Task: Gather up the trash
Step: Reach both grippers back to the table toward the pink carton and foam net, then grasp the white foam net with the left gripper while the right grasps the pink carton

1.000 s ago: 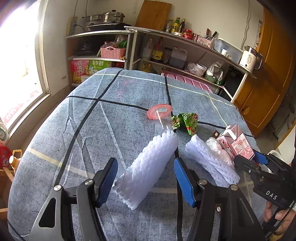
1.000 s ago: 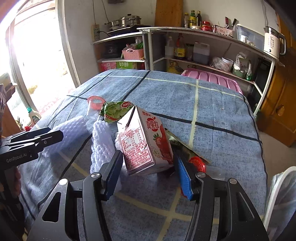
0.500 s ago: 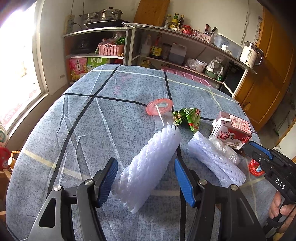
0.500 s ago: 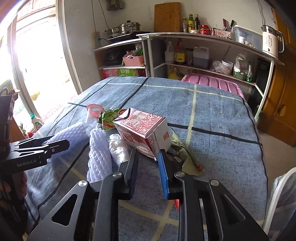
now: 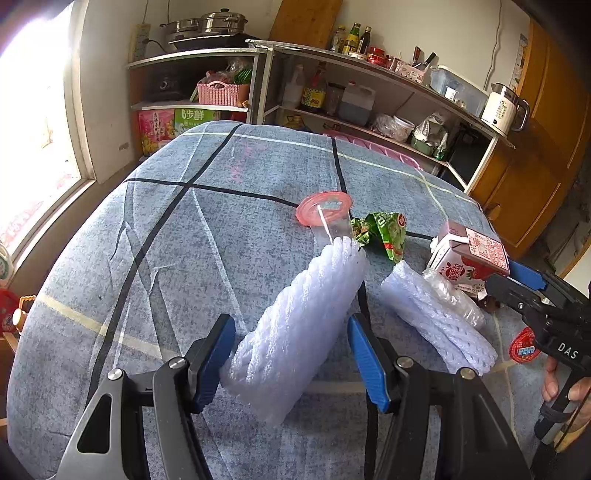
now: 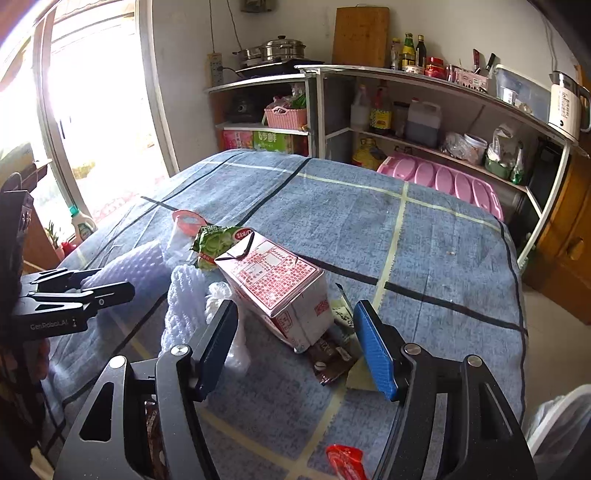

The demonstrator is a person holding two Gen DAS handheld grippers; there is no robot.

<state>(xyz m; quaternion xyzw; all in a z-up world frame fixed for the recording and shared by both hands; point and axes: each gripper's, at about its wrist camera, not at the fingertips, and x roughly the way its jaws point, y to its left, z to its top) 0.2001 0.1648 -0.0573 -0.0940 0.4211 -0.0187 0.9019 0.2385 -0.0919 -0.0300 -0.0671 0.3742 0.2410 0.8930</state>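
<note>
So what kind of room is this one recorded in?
Most likely a home kitchen or dining area: open shelves hold sauce bottles, a steamer pot sits beside a cutting board, and an electric kettle stands on top.

Sunlit window (image 5: pixel 33 122), metal shelves (image 5: pixel 369 96)

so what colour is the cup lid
Pink-red, on the clear cup; the lid shows best in the left wrist view.

A pink strawberry milk carton (image 6: pixel 275 286) lies tipped on its side on the blue checked cloth, beside two white foam net sleeves (image 5: pixel 295 332). A crumpled green snack wrapper (image 5: pixel 384 230) and a clear cup with a pink lid (image 5: pixel 325 214) lie just behind them
</note>
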